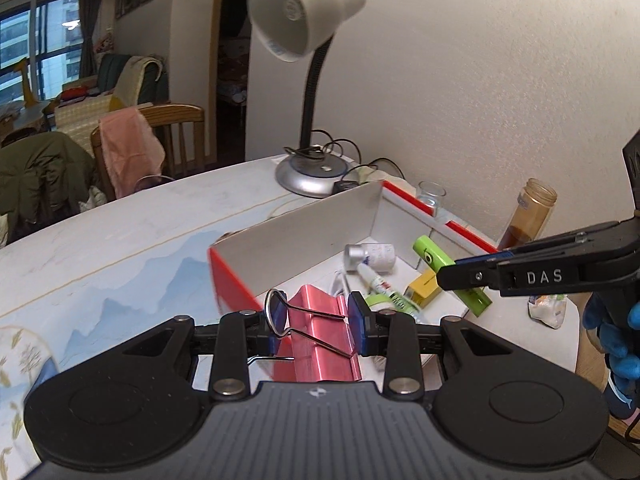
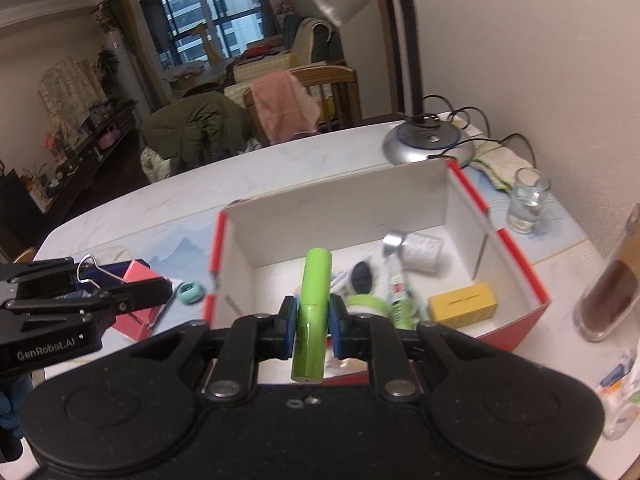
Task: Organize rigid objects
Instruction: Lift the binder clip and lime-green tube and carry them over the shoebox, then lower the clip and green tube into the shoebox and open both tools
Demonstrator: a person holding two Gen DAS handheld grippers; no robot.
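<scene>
My left gripper (image 1: pixel 318 326) is shut on a large pink binder clip (image 1: pixel 320 340) with wire handles, held above the near edge of the red-and-white box (image 1: pixel 296 228). It also shows at the left of the right wrist view (image 2: pixel 136 280). My right gripper (image 2: pixel 313 322) is shut on a green tube (image 2: pixel 314 312), held over the box's (image 2: pixel 340 208) front wall; the tube also shows in the left wrist view (image 1: pixel 444 270). Inside the box lie a white bottle with a silver cap (image 2: pixel 416 250), a yellow box (image 2: pixel 464 304), a green tape roll (image 2: pixel 366 306) and a slim white tube (image 2: pixel 396 288).
A silver desk lamp (image 1: pixel 310 178) with cables stands behind the box. A drinking glass (image 2: pixel 528 204) and a tall jar of brown stuff (image 2: pixel 608 292) stand to the right. A small teal ring (image 2: pixel 190 292) lies left of the box. Wooden chairs (image 1: pixel 172 140) stand beyond the table.
</scene>
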